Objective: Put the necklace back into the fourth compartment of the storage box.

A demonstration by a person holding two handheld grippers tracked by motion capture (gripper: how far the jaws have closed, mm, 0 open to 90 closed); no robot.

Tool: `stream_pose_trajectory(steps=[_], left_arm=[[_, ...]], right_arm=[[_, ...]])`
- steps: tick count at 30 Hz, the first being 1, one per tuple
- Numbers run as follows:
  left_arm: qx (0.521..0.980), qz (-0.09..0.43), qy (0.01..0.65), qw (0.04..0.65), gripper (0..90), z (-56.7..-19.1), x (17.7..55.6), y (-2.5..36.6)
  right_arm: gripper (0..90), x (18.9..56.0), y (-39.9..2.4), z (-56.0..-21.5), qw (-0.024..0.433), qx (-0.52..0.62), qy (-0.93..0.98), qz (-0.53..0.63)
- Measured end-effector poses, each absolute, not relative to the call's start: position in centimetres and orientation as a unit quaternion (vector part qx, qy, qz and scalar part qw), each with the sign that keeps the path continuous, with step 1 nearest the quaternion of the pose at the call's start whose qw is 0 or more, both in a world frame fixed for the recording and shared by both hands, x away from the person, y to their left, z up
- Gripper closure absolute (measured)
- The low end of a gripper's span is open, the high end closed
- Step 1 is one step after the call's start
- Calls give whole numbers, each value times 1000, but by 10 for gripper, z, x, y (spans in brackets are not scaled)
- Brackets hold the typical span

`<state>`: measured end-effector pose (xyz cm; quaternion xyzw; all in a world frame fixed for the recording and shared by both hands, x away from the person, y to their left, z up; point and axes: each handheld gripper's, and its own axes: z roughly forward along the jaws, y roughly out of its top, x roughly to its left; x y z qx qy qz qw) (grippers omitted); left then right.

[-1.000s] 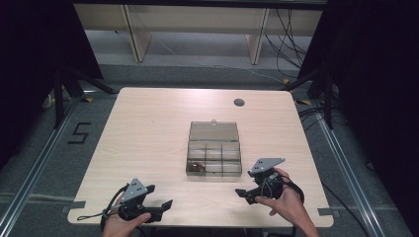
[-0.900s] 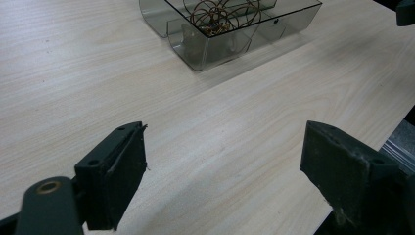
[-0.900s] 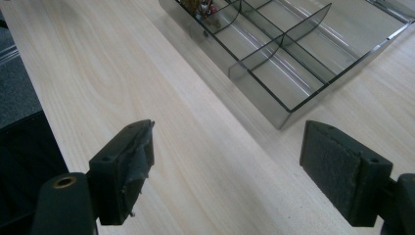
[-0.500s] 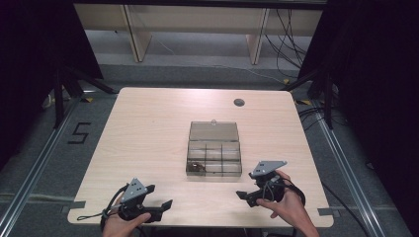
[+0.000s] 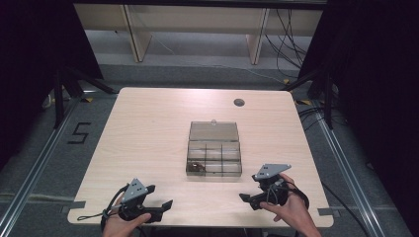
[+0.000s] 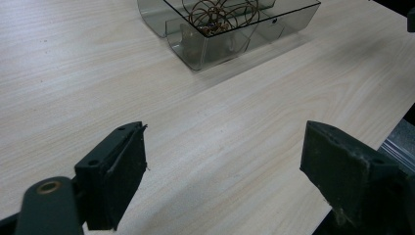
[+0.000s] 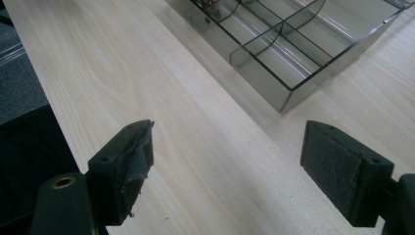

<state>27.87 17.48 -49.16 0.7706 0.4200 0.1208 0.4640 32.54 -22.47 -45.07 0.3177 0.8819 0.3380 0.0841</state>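
Two hand-held grippers, left [image 5: 165, 205] and right [image 5: 245, 198], sit wide open and empty near the surface's near edge. Your clear plastic compartment box [image 5: 214, 154] stands mid-surface toward that edge, lid open. It looks light, rigid and slick; grip a wall rim. Coiled wire [image 6: 218, 12] fills its near-left compartment.

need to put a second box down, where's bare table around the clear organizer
Bare tabletop runs from the clear organizer to the left edge, with a narrower strip on its right. The far side is bare but for the round hole. Tightest is the near edge, by the left claw and right claw.
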Motion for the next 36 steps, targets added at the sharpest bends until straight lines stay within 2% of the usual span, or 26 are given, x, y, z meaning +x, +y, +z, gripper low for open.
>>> stream_pose_trajectory(steps=[17, 36], left_arm=[[774, 121, 416, 462, 166, -492, 279, 174], [773, 121, 417, 464, 166, -491, 278, 174]], right_arm=[[205, 317, -238, -461, 100, 322, 872, 354], [190, 302, -241, -474, 94, 330, 868, 360]])
